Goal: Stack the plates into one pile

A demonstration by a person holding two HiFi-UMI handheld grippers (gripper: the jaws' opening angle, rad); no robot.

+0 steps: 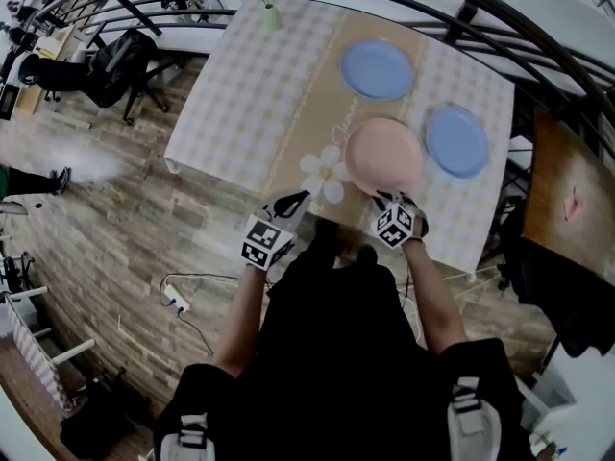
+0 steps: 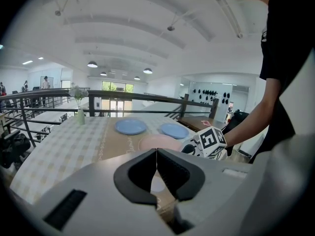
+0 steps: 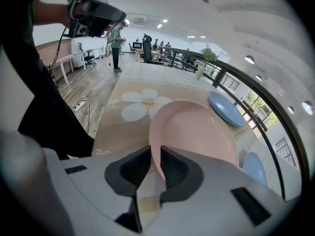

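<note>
Narrowly parted, the right gripper's (image 3: pixel 156 154) jaws sit pinched on the near rim of the pink plate (image 3: pixel 202 132), which lies on the tan runner (image 1: pixel 298 113) of the checked tablecloth (image 1: pixel 231 94), just beside a printed daisy (image 1: pixel 325 173). The left gripper (image 2: pixel 156 154) hangs at the table's near edge with its jaws closed tip to tip and nothing between them. Two blue plates lie apart from the pink one: the far blue plate (image 1: pixel 377 68) further up the runner, the right blue plate (image 1: pixel 456 139) close by the pink plate's right side. A vase of flowers (image 1: pixel 271 12) stands at the far corner.
</note>
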